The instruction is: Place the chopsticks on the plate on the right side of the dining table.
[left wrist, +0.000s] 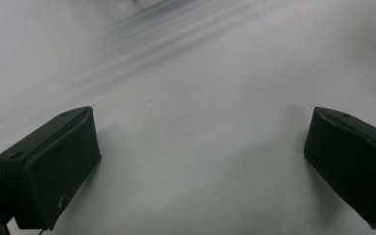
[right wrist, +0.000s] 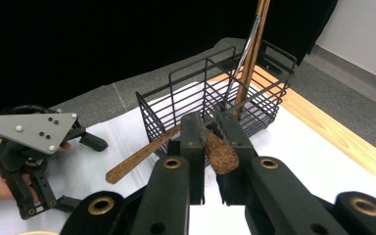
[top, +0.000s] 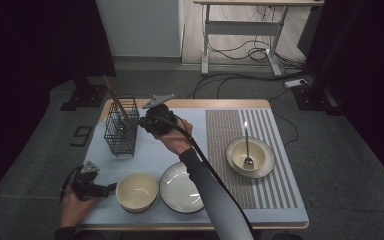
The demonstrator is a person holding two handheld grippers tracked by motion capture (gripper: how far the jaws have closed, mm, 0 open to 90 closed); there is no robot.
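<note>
Right claw [right wrist: 209,142] with wooden utensil [right wrist: 176,147], against wire basket [right wrist: 210,98].

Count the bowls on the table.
2. One bowl stands near the front edge, left of the plate; the other bowl sits on the striped mat at right, holding a spoon.

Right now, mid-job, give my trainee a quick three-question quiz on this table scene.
1. True or false: the right tool is shut on a wooden utensil.
2. What lies in the bowl on the striped mat? A) spoon B) fork C) chopsticks
3. Is the left tool open or shut?

Key: 1 true; 2 A, the spoon in the bowl; 3 open, nothing between its jaws.
</note>
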